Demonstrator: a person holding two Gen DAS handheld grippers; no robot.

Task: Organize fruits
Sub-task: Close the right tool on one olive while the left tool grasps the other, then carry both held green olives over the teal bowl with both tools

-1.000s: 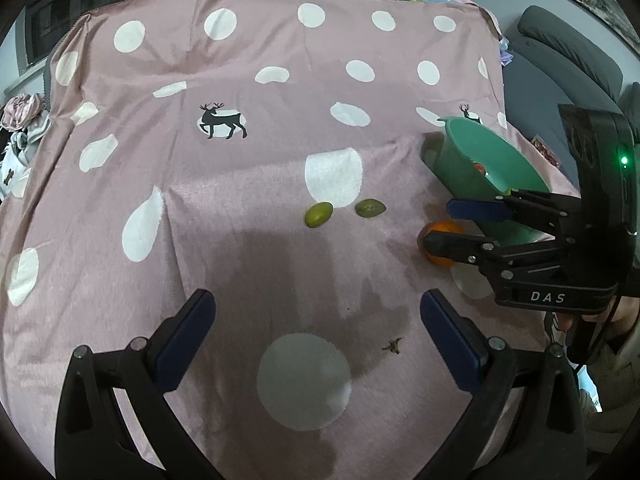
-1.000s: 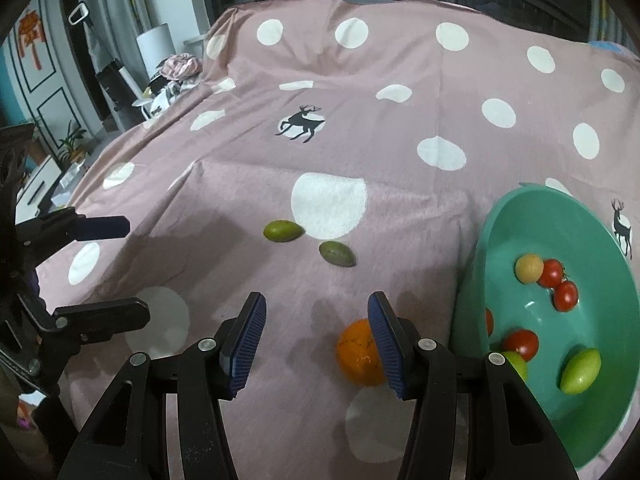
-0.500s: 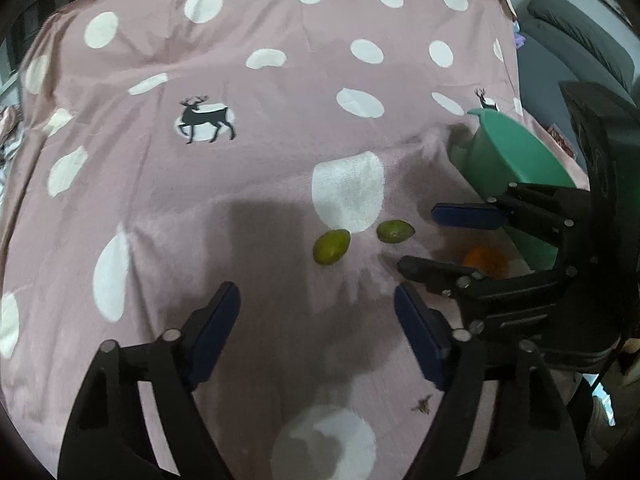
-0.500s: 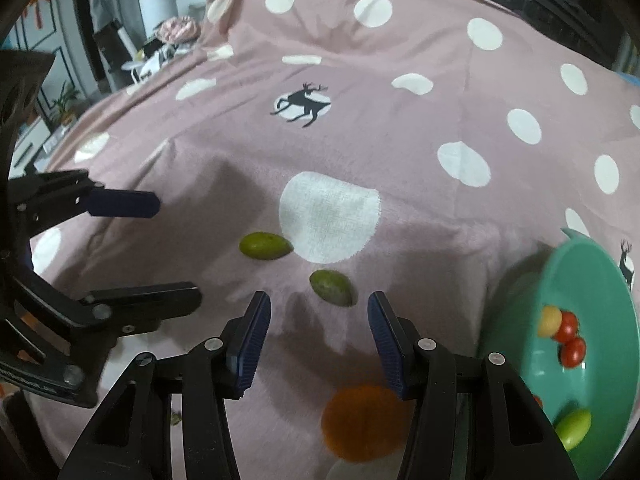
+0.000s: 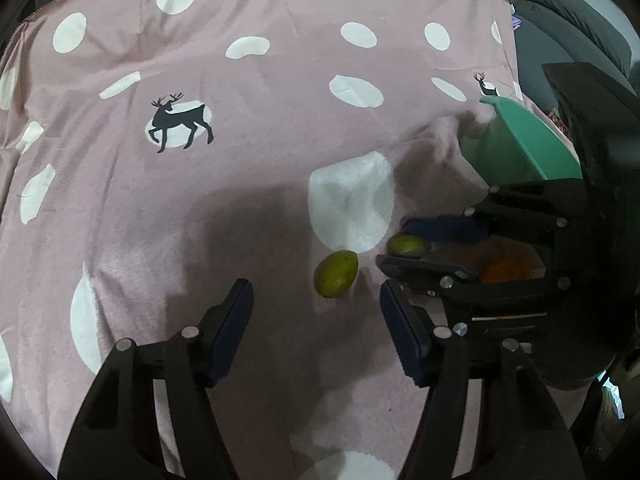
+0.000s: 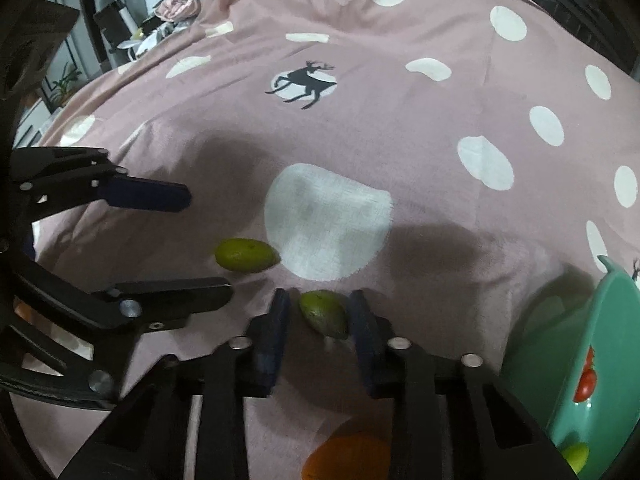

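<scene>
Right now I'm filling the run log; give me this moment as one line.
left gripper: closing, lighter green oval fruit ahead | right gripper: shut on darker green oval fruit | teal bowl: waiting

Light: we saw dim, even indoor light on the pink cloth point(image 5: 280, 80), with no glare.
Shadows: soft dark patches lay on the cloth near its middle, ahead of the left gripper point(image 5: 316, 316) and the right gripper point(image 6: 318, 320).
Blur: we found the orange fruit point(image 6: 348, 456) at the bottom edge smeared and out of focus.
Distortion: both fisheye views bent the cloth's edges and went black in the corners.
</scene>
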